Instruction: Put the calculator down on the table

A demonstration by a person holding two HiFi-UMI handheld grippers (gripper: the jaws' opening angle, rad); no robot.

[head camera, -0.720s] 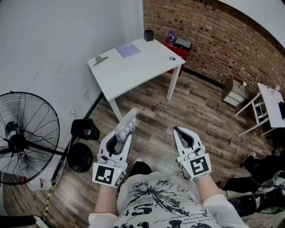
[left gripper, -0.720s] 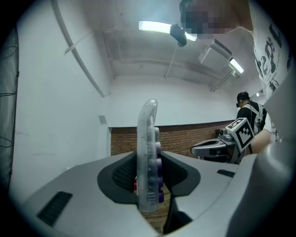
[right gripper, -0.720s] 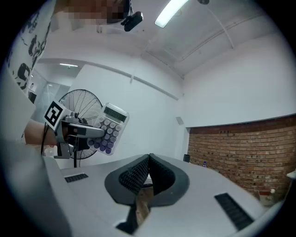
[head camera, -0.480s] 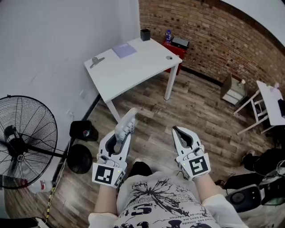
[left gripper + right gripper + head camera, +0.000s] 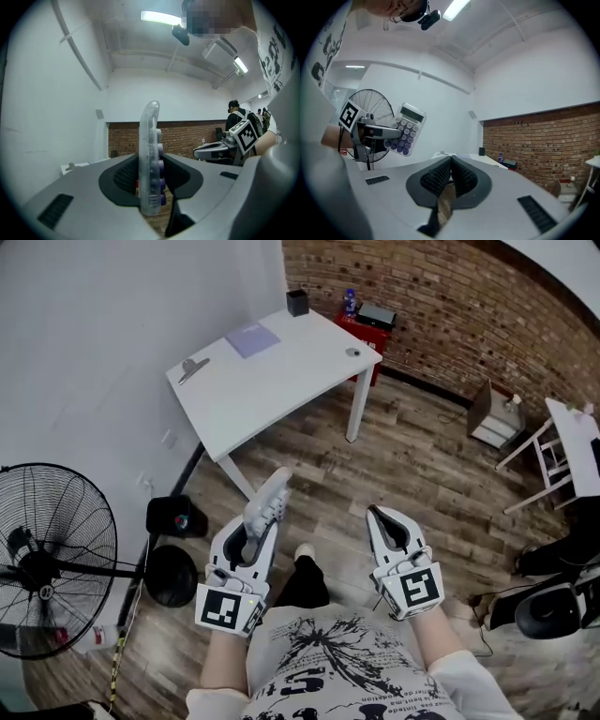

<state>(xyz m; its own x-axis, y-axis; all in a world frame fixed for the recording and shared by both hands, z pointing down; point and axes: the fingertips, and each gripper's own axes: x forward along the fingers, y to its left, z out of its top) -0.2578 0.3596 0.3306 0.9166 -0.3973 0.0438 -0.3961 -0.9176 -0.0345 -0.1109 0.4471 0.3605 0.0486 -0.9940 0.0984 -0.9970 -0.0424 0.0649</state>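
A clear calculator (image 5: 269, 500) with purple keys stands on edge, held out over the wooden floor, with my left gripper (image 5: 257, 521) shut on its lower end. In the left gripper view the calculator (image 5: 151, 159) rises edge-on between the two dark pads of the left gripper (image 5: 151, 190). My right gripper (image 5: 380, 517) is level beside it, shut, with nothing in it. The right gripper view shows the right gripper's (image 5: 449, 165) ribbed pads pressed together, and the calculator (image 5: 407, 135) off to its left. The white table (image 5: 281, 381) stands ahead, against the white wall.
On the table lie a metal clip (image 5: 194, 368), a purple sheet (image 5: 251, 338), a black cup (image 5: 297, 302) and a small round thing (image 5: 352, 352). A standing fan (image 5: 47, 549) and two black round objects (image 5: 173, 540) are at the left. A red cabinet (image 5: 370, 329) stands by the brick wall.
The table has slid a little to the left and up in the head view. A shoe has come into view between the grippers. Both grippers keep their pose, calculator still held.
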